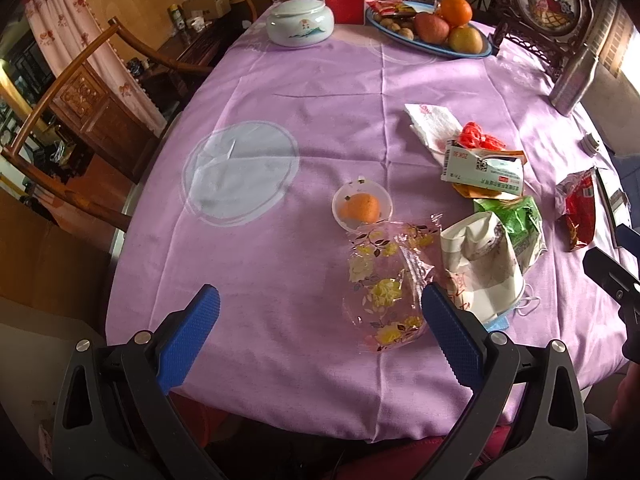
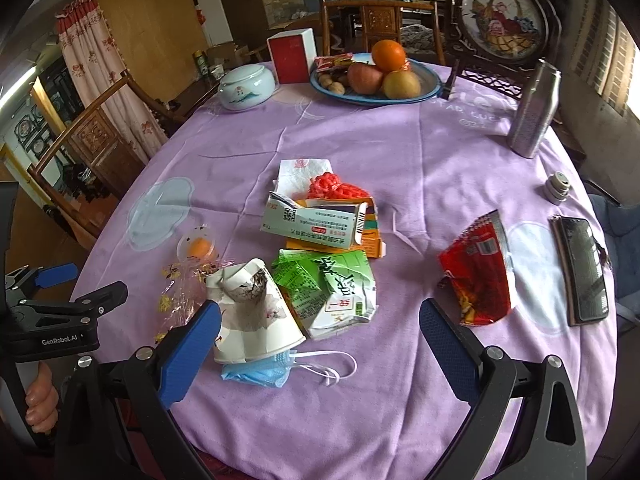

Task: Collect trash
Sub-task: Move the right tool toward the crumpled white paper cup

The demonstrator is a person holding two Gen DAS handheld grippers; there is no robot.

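I had both tools released above the purple tablecloth (image 2: 400,152): the left gripper (image 1: 320,312) gaped wide over bare cloth beside the clear flowered wrapper (image 1: 384,292), and the right gripper (image 2: 320,320) stood open, gripping nothing. The trash sat heaped mid-table: crushed paper cup (image 2: 252,316), green carton (image 2: 332,292), blue face mask (image 2: 260,372), medicine box (image 2: 316,220). A red snack bag (image 2: 480,276) lay apart, possibly empty.
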